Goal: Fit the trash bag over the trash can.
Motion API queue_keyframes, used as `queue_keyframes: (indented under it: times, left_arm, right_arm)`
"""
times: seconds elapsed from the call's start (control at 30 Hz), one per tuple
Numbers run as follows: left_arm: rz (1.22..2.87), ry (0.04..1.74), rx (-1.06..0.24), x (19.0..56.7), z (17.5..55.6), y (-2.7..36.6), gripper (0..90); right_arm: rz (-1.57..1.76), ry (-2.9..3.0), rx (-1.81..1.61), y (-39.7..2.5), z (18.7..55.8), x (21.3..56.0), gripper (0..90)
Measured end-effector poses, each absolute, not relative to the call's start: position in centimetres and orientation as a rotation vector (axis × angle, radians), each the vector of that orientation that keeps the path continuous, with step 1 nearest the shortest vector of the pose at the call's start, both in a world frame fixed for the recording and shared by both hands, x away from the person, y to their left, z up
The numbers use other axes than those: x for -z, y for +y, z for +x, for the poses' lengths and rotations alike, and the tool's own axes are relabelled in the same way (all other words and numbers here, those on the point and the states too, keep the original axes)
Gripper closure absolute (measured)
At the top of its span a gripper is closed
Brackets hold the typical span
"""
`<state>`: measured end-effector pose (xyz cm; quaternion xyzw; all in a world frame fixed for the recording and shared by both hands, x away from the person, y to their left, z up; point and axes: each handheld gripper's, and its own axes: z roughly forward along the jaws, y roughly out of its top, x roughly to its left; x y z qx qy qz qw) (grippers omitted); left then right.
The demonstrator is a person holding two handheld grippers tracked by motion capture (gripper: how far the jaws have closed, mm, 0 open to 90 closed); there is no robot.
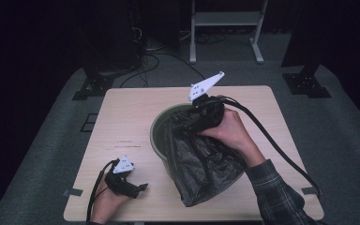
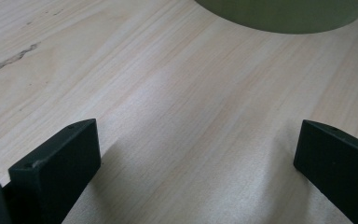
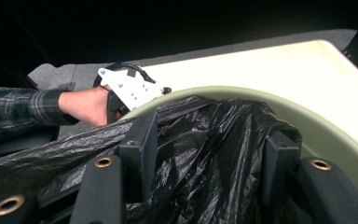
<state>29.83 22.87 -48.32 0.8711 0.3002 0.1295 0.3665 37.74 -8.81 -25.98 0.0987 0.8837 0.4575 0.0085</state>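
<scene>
1. No text, label, brand, number or sign can be read in any of the views.
2. The dark streak on the table [image 2: 9,60] is a mark in the wood, not writing.

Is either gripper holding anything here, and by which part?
The right gripper has bunched black bag plastic between wide-apart jaws at the bin's rim; grip unclear. The left gripper is open and empty.

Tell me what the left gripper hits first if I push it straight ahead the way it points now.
Probably the green bin. The left gripper lies open and low over the bare table, and in the left gripper view the bin's wall stands straight ahead with nothing between. Depth is unclear.
</scene>
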Motion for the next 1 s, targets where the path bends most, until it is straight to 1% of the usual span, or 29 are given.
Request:
queue_keyframes:
  times: [0.1,0.13,0.17,0.23,0.27,0.37,0.5,0.53,0.63,0.73,0.8,1.0]
  left_arm:
    - [2.205,0.757,-0.316,47.4,29.8,23.0,0.0]
    - [2.192,0.752,-0.319,46.9,29.7,23.1,0.0]
    - [2.149,0.735,-0.316,46.0,29.6,23.3,0.0]
    - [2.104,0.719,-0.305,44.6,29.4,23.6,0.0]
    - [2.084,0.710,-0.302,43.9,29.3,23.8,0.0]
    - [2.058,0.677,-0.296,41.4,29.1,24.2,0.0]
    - [2.040,0.628,-0.332,38.3,29.2,24.4,0.0]
    - [2.030,0.616,-0.332,37.7,29.3,24.4,2.1]
    - [2.026,0.568,-0.349,35.3,29.9,23.9,4.4]
    - [2.019,0.520,-0.332,33.5,30.7,23.1,5.6]
    - [2.014,0.482,-0.323,32.3,31.2,22.4,7.9]
    - [2.052,0.404,-0.311,29.7,32.9,20.0,8.1]
  right_arm:
    - [0.301,2.770,-1.412,-8.7,37.8,26.2,47.7]
    - [0.296,2.771,-1.411,-8.6,37.8,26.3,50.8]
    - [0.291,2.771,-1.411,-8.6,37.8,26.3,55.2]
    - [0.284,2.781,-1.413,-8.5,37.8,26.4,70.9]
    - [0.283,2.778,-1.405,-8.5,37.8,26.5,76.0]
    - [0.283,2.782,-1.395,-8.4,38.0,26.6,85.2]
    - [0.283,2.791,-1.402,-8.2,38.2,26.8,87.0]
    - [0.282,2.791,-1.406,-8.3,38.3,26.8,86.9]
    - [0.275,2.792,-1.433,-8.3,38.3,26.7,86.9]
    - [0.269,2.797,-1.451,-8.3,38.4,26.6,87.0]
    - [0.267,2.797,-1.461,-8.4,38.4,26.6,86.9]
    - [0.246,2.795,-1.498,-8.4,38.5,26.5,87.0]
